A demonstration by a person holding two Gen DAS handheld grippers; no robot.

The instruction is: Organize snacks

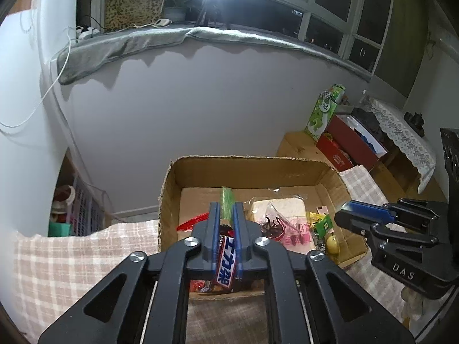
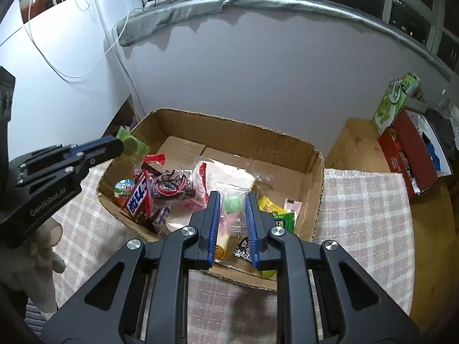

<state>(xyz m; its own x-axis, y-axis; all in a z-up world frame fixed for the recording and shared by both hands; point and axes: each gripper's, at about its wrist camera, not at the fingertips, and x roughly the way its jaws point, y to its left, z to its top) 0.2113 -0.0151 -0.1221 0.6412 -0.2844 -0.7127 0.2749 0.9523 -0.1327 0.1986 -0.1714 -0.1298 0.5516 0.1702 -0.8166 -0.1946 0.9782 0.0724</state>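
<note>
Left gripper (image 1: 226, 210) pinches a green packet (image 2: 132, 145) over the cardboard box's (image 2: 235, 132) left edge. Right gripper (image 2: 233, 200), over the near edge, seems clamped on a clear packet (image 2: 233, 204). Release both low inside the box.

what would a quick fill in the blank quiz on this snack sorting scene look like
1. The left gripper pinches a flat ___ snack packet.
2. The right gripper grips a ___ plastic packet holding a round green sweet.
3. The other snacks lie in an open brown ___ box.
4. The chocolate bar with blue and white lettering lies ___ that box.

Missing words: green; clear; cardboard; inside
</note>
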